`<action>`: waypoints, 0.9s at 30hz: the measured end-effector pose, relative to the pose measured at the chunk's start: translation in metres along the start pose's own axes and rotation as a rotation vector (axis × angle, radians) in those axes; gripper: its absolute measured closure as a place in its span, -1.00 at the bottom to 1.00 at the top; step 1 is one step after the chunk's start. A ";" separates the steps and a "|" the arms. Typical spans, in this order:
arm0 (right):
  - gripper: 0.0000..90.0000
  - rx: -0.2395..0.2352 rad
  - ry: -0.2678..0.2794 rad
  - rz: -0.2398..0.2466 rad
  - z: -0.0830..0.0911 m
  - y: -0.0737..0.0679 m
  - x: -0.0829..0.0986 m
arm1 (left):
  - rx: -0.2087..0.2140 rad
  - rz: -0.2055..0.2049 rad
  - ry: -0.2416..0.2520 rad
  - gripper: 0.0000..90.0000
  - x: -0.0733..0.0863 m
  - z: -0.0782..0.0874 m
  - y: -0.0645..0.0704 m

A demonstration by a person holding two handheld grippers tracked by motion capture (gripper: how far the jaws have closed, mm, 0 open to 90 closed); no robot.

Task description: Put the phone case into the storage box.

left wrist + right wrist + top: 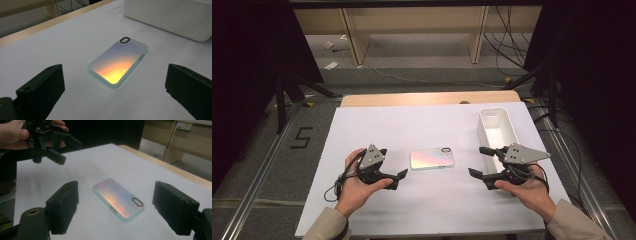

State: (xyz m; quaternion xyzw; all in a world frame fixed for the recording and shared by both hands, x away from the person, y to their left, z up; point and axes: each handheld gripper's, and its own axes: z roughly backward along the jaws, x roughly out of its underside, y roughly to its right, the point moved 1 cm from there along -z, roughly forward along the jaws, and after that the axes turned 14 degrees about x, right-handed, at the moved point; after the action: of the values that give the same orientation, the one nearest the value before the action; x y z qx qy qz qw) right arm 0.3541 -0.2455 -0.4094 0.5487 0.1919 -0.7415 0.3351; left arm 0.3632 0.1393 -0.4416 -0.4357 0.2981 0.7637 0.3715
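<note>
Lying flat and face down on the white table cover [377,215], an iridescent phone case [432,159] sat between two hand-held grippers, its camera cutout turned toward the white bin [497,127] at the far right. The left gripper [393,176] and the right gripper [479,162] each hung near one end of the case, jaws spread wide and grasping nothing, neither touching it. Both pointed inward at the case, a stance that suggested a pickup was being lined up, perhaps with the bin just beside the right hand as its destination.
</note>
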 end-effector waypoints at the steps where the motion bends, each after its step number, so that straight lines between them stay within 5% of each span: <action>1: -0.51 0.001 0.000 0.000 0.000 0.000 0.000 | 0.000 0.000 0.000 -0.95 0.000 0.000 0.000; 9: -0.50 0.004 0.005 -0.002 0.001 -0.001 0.000 | -0.002 -0.006 0.004 -0.84 -0.001 0.000 -0.001; 15: -0.49 0.005 0.003 -0.009 0.000 -0.001 0.000 | -0.058 0.003 0.024 0.07 -0.008 -0.003 -0.010; 20: -0.49 0.006 0.000 -0.013 0.000 -0.001 0.001 | -0.102 0.039 -0.027 0.82 -0.012 -0.014 -0.021; 22: -0.49 0.009 0.001 -0.008 0.000 -0.001 0.002 | -0.113 0.049 -0.043 0.98 -0.016 -0.019 -0.023; 27: -0.49 0.014 0.007 -0.017 0.001 -0.001 0.002 | -0.113 0.057 -0.080 0.99 -0.022 -0.034 -0.027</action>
State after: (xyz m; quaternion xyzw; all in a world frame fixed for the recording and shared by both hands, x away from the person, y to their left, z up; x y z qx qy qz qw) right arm 0.3527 -0.2463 -0.4112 0.5519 0.1925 -0.7437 0.3243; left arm 0.4080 0.1205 -0.4407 -0.4163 0.2514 0.8066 0.3360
